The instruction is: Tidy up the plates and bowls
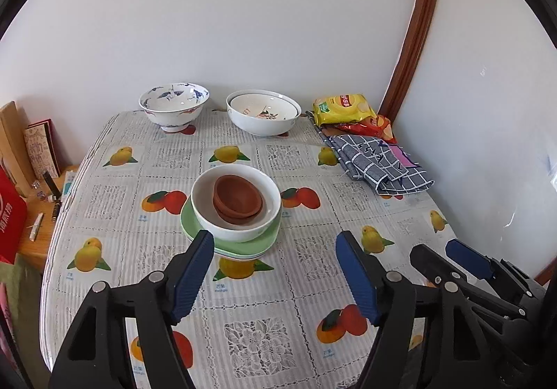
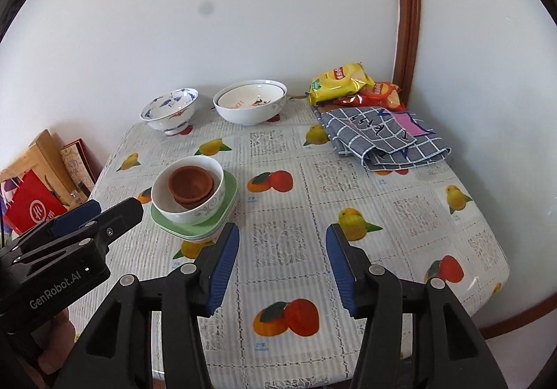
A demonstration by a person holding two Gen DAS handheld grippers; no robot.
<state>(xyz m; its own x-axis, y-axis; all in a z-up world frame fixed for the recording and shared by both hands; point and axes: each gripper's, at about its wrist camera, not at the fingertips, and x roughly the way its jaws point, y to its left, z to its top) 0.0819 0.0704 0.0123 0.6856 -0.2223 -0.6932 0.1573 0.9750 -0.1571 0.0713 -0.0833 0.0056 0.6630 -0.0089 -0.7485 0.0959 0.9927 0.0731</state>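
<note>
A stack sits mid-table: two brown clay bowls [image 1: 238,199] nested in a white bowl [image 1: 236,227], on green plates [image 1: 243,248]. The stack also shows in the right wrist view [image 2: 189,194]. At the back stand a blue-patterned footed bowl [image 1: 174,105] and a wide white bowl [image 1: 263,112] with a smaller bowl inside. My left gripper [image 1: 275,239] is open and empty, just short of the stack. My right gripper [image 2: 282,232] is open and empty, to the right of the stack; it shows at the left wrist view's right edge [image 1: 442,249].
Snack bags [image 1: 344,109] and a folded checked cloth [image 1: 379,163] lie at the back right corner by the wall. A side shelf with a red box [image 1: 10,218] and small items stands left of the table. The fruit-print tablecloth [image 1: 257,330] covers the table.
</note>
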